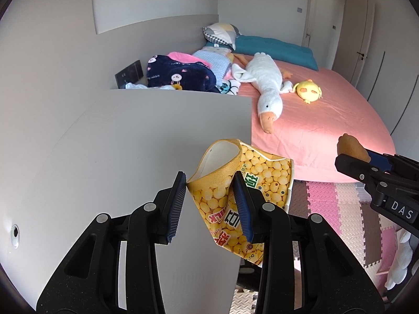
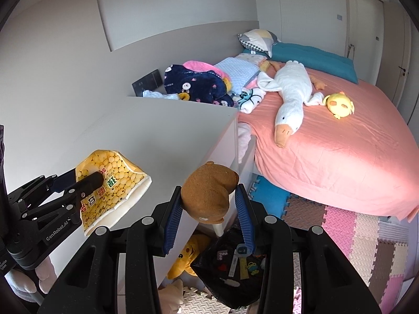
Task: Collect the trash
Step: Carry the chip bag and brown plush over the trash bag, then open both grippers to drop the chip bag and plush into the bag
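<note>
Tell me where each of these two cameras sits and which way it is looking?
Left wrist: on the left gripper, looking forward and down over the white desk to the bed; its fingers pinch a yellow snack bag.
Right wrist: on the right gripper, same direction; its fingers hold a brown plush toy above a black trash bag.
Shared: desk, bed, white goose plush, and each shows the other gripper.

Each tool is matte black plastic with triangular cut-outs and round silver pivot pins. The left tool (image 1: pixel 209 204) and right tool (image 2: pixel 208 217) carry ribbed blue pads. White lettering marks their sides: "DAS" on one, "GenRobot.AI" on the other.
</note>
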